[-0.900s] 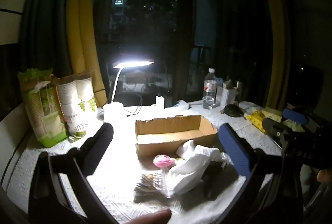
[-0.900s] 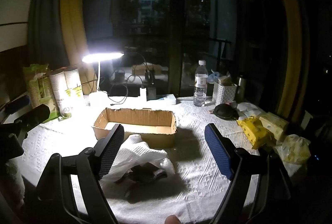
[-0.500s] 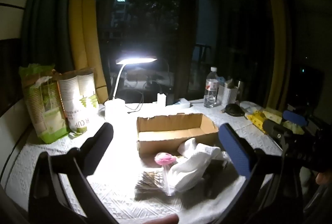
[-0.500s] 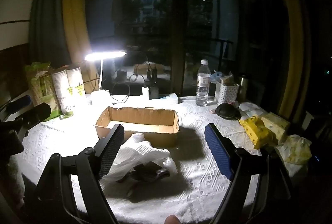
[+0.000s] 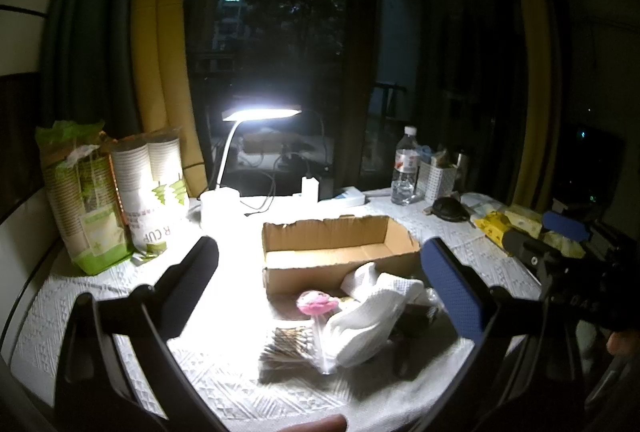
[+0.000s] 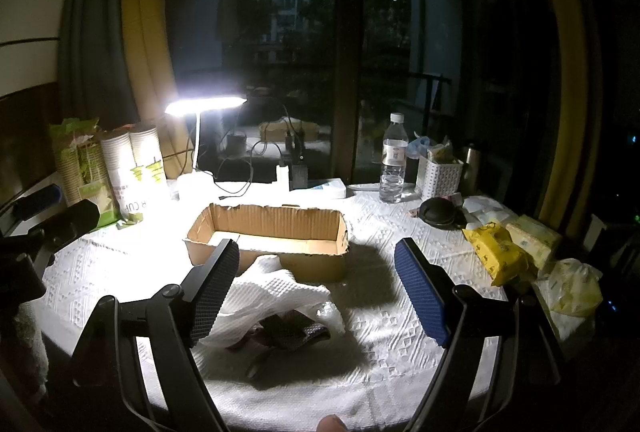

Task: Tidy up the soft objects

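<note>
Several soft things sit in one heap just in front of the cardboard box (image 5: 340, 252): a white cloth (image 5: 372, 316) draped over a dark fabric piece (image 6: 288, 330), with a pink puffball thing (image 5: 316, 303) and a brownish bundle (image 5: 286, 346) on its lamp side. Nothing's in the box yet as far as either view shows, so this looks like the very start, with the first pick not yet made. Left gripper (image 5: 320, 292) and right gripper (image 6: 316, 292) both hang above the table with jaws spread wide and nothing between them. Next move probably calls for dropping one onto the cloth, pinching a fold, and lifting it over the box's front wall. Room's decent: bare tablecloth (image 6: 384, 316) to the right of the heap, but the desk lamp (image 5: 256, 112) and paper cup sleeves (image 5: 148, 192) crowd the left, and the table's near edge is close below the heap.
</note>
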